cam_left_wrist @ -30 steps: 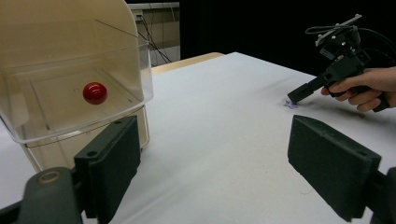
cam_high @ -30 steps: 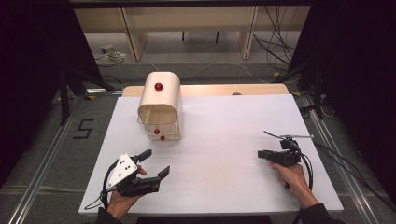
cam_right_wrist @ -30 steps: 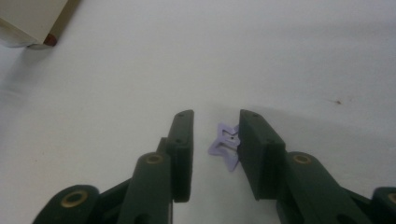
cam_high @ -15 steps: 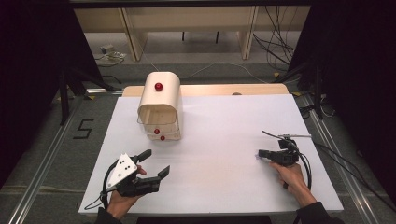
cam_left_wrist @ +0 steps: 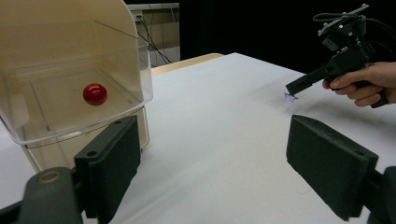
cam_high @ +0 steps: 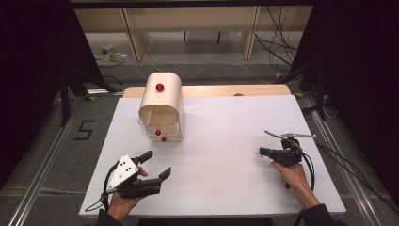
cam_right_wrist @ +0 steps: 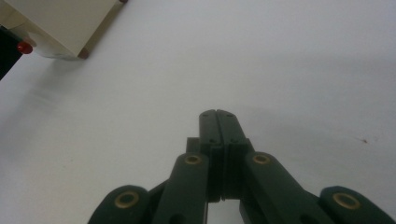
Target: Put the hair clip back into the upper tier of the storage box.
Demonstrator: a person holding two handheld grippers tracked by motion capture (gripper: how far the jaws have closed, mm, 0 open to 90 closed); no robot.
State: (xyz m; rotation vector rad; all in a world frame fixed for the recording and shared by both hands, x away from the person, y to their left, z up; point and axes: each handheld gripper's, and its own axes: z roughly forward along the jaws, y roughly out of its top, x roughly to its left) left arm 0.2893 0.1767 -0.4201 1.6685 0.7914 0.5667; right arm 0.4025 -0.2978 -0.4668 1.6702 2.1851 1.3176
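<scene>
A cream box [cam_high: 162, 101] with a rounded top and a red knob [cam_high: 160, 87] stands at the back left of the white table [cam_high: 226, 132]. A clear drawer [cam_left_wrist: 74, 107] sticks out of its front, with a red ball [cam_left_wrist: 95, 94] showing through it. My left gripper [cam_high: 157, 162] rests open at the front left, its jaws [cam_left_wrist: 212, 135] wide apart and pointed past the drawer. My right gripper [cam_high: 260, 153] lies at the right, jaws pressed together [cam_right_wrist: 217, 114]. A tiny pale purple speck [cam_left_wrist: 290, 97] sits at its tip; I cannot tell whether it is pinched.
A wooden board [cam_high: 235, 90] runs along the table's far edge. Cables lie on the floor beyond it, and metal rails [cam_high: 42, 174] flank the table. The box's corner [cam_right_wrist: 60, 23] and a red dot [cam_right_wrist: 24, 47] lie far up left of my right gripper.
The right gripper has shifted slightly on the table and its jaws look narrower. The left hand and the box have stayed put.
</scene>
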